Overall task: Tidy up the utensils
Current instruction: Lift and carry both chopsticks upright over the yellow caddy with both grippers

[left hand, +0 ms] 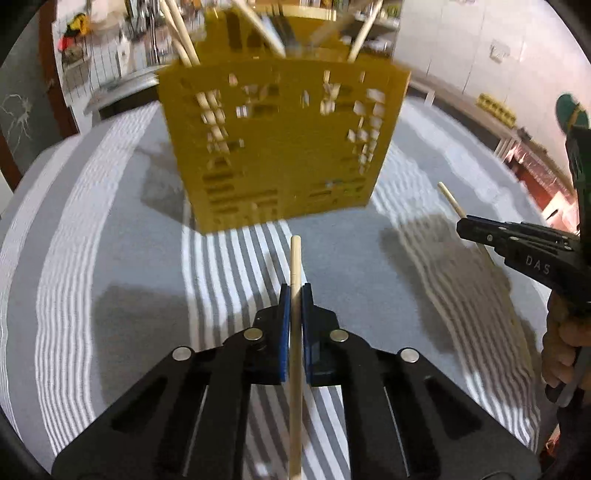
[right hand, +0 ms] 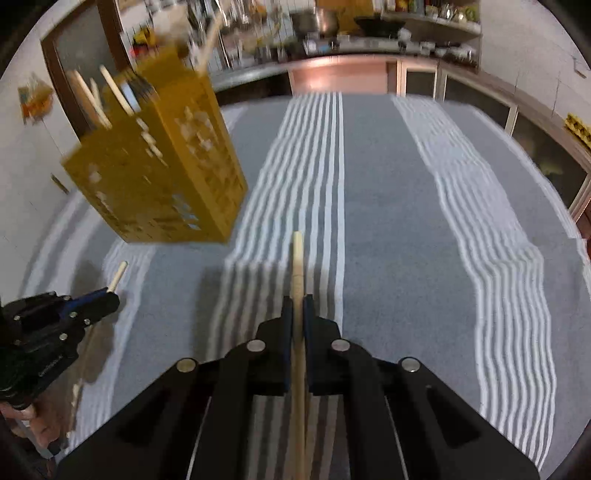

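A yellow perforated utensil holder (left hand: pixel 280 147) stands on the striped cloth, with several chopsticks and a fork in it; it shows at upper left in the right wrist view (right hand: pixel 155 173). My left gripper (left hand: pixel 294 291) is shut on a wooden chopstick (left hand: pixel 295 266), which points toward the holder. My right gripper (right hand: pixel 296 304) is shut on another wooden chopstick (right hand: pixel 297 258). The right gripper also shows at the right of the left wrist view (left hand: pixel 469 225) with its chopstick (left hand: pixel 452 201). The left gripper shows at the left of the right wrist view (right hand: pixel 110 295).
A grey cloth with white stripes (right hand: pixel 388 221) covers the table. Kitchen counters and shelves with cookware (right hand: pixel 351 33) lie beyond the far edge. A wire rack (left hand: pixel 92 55) stands behind the holder.
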A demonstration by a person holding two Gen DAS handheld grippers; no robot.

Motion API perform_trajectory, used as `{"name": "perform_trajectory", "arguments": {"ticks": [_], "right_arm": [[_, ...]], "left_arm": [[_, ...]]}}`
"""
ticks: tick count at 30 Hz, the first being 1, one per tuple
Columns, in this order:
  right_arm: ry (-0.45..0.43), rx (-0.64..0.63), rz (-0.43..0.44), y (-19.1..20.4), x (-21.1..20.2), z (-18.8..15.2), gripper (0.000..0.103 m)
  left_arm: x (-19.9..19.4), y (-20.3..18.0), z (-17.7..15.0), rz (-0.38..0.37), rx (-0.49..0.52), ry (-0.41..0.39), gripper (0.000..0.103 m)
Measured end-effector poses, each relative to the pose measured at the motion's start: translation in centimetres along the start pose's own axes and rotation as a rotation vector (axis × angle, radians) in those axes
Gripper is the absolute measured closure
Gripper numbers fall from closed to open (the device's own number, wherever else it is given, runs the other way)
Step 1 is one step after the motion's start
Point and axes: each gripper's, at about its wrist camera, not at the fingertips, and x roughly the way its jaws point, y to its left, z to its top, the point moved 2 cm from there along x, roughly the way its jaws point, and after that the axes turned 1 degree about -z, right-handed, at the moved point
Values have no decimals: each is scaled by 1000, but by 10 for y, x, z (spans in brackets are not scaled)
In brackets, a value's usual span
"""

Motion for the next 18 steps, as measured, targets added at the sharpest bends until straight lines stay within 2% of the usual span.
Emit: {"name": "perform_trajectory", "arguments": {"ticks": [7,10,18], "right_arm": [[-235,-16,63,11,-74,-3,97],[-312,8,95,11,-100,-8,97],[-422,-25,108,24,-133,-18,97]], "left_arm": [[-74,11,-7,-42,-54,-201,99],[-103,12,-8,-44,-61,-265,99],[-144,7,-14,-31,-53,-341,99]]}}
